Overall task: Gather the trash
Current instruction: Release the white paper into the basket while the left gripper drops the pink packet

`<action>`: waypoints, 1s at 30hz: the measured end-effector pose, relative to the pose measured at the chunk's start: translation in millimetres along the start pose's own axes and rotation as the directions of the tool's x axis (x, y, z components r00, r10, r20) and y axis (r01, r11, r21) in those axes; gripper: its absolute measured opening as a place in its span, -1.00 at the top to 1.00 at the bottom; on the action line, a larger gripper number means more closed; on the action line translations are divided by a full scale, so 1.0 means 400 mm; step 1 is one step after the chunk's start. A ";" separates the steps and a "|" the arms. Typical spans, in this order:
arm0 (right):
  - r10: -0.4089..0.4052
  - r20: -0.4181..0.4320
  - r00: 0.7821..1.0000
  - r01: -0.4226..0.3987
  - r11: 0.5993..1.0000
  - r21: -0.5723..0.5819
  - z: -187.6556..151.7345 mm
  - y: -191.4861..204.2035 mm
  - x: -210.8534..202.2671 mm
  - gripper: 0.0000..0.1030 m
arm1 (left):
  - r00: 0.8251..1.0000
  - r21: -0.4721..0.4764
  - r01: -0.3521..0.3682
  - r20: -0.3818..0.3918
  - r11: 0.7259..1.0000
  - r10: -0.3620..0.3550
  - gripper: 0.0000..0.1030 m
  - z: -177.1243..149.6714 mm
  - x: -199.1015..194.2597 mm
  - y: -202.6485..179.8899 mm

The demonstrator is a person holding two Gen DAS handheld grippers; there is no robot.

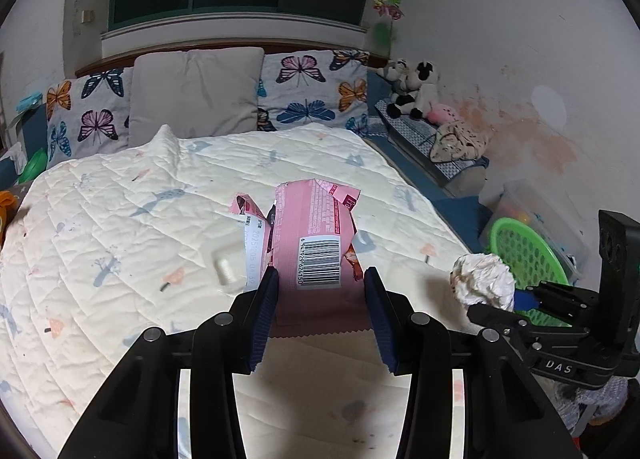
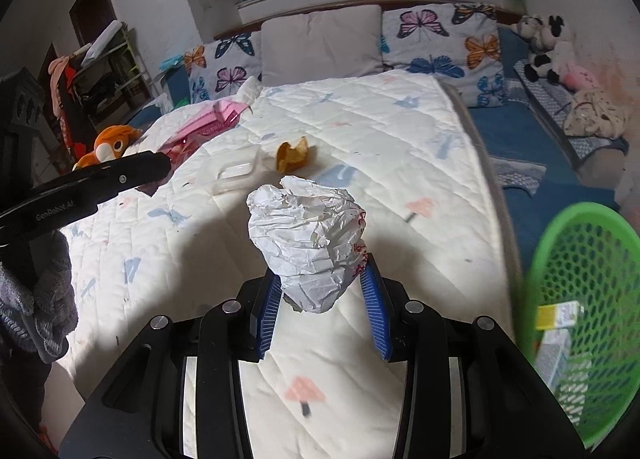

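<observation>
My left gripper [image 1: 320, 279] is shut on a pink snack wrapper [image 1: 316, 235] with a barcode, held above the quilted bed. It also shows in the right wrist view [image 2: 208, 119] at the left. My right gripper [image 2: 322, 283] is shut on a crumpled white paper ball [image 2: 308, 235], also visible in the left wrist view [image 1: 482, 277] at the right. A green mesh basket [image 2: 576, 299] stands beside the bed at the right, with a small carton [image 2: 558, 335] inside. A clear plastic tray [image 2: 232, 171] and an orange-brown scrap [image 2: 292, 155] lie on the quilt.
The white quilt [image 2: 360, 131] covers the bed. Butterfly pillows [image 2: 440, 39] and a grey pillow [image 2: 320, 43] line the headboard. Plush toys [image 2: 548, 47] sit at the far right, an orange plush [image 2: 112, 143] at the left. A clear storage box [image 1: 532, 211] stands behind the basket.
</observation>
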State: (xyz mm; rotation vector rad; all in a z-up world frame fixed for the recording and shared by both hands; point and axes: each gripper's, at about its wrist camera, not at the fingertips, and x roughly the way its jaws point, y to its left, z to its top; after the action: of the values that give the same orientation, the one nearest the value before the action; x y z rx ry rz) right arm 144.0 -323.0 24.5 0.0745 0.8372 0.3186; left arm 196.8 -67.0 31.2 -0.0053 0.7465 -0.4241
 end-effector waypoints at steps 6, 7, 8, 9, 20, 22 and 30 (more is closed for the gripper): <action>-0.032 0.024 0.999 0.031 0.999 0.031 -0.023 -0.048 -0.057 0.23 | 0.999 0.030 0.033 -0.001 0.999 -0.033 0.17 -0.009 -0.003 -0.069; -0.042 0.025 0.999 0.041 0.998 0.042 -0.028 -0.061 -0.066 0.23 | 0.999 0.035 0.040 -0.002 0.999 -0.040 0.17 -0.011 -0.001 -0.081; -0.051 0.029 0.998 0.049 0.998 0.049 -0.035 -0.071 -0.076 0.23 | 0.999 0.040 0.051 -0.005 0.998 -0.050 0.17 -0.012 0.002 -0.096; -0.063 0.033 0.998 0.061 0.996 0.058 -0.040 -0.084 -0.084 0.22 | 0.998 0.047 0.060 -0.008 0.997 -0.060 0.17 -0.013 0.006 -0.112; -0.187 0.039 0.982 0.177 0.968 0.178 -0.103 -0.253 -0.178 0.21 | 0.986 0.131 0.164 -0.047 0.978 -0.159 0.17 -0.008 0.062 -0.297; -0.207 0.036 0.978 0.196 0.959 0.205 -0.114 -0.287 -0.194 0.20 | 0.983 0.151 0.182 -0.055 0.972 -0.175 0.17 -0.005 0.075 -0.337; -0.268 0.026 0.963 0.251 0.930 0.270 -0.150 -0.386 -0.239 0.20 | 0.971 0.203 0.236 -0.083 0.950 -0.223 0.17 0.005 0.117 -0.464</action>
State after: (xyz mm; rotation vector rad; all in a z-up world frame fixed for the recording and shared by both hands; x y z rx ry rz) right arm 78.4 -502.7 23.6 0.2200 0.8125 -0.0469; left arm 159.7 -254.9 30.5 0.1219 0.7587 -0.7278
